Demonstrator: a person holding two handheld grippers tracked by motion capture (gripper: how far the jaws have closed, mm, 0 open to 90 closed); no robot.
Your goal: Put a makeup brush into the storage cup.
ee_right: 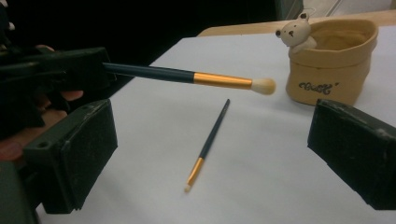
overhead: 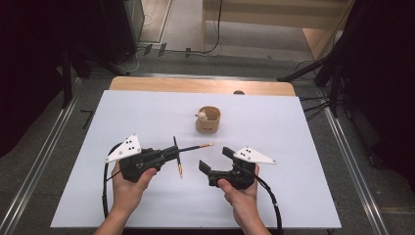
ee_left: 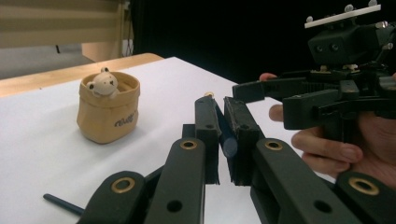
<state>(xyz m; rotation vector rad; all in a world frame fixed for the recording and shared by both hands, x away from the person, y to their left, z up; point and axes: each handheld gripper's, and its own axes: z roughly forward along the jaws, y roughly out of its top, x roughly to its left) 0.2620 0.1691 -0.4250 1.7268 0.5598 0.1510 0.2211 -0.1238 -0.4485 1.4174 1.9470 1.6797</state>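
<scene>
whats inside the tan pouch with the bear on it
The tan pouch has a small bear figure peeking over its rim. The part of the inside that shows in the right gripper view looks bare; the bottom is hidden by the pouch's wall.

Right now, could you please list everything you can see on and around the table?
Held brush: one, dark handle, gold ferrule, pale tip; off the sheet, clamped in the left tongs, tip pointing toward the pouch.
Loose brush: one, same colours; flat on the sheet between the two tongs.
Pouch: one, tan, with a small bear figure at its rim; upright, centre of the sheet, apart from both brushes.
White sheet: one; covers most of the table.
Wooden table: one; its bare far edge shows beyond the sheet.
Left tongs: black; shut on the held brush.
Right tongs: black; jaws wide apart, nothing between them.
Hands: two, one grasping each tongs.
</scene>
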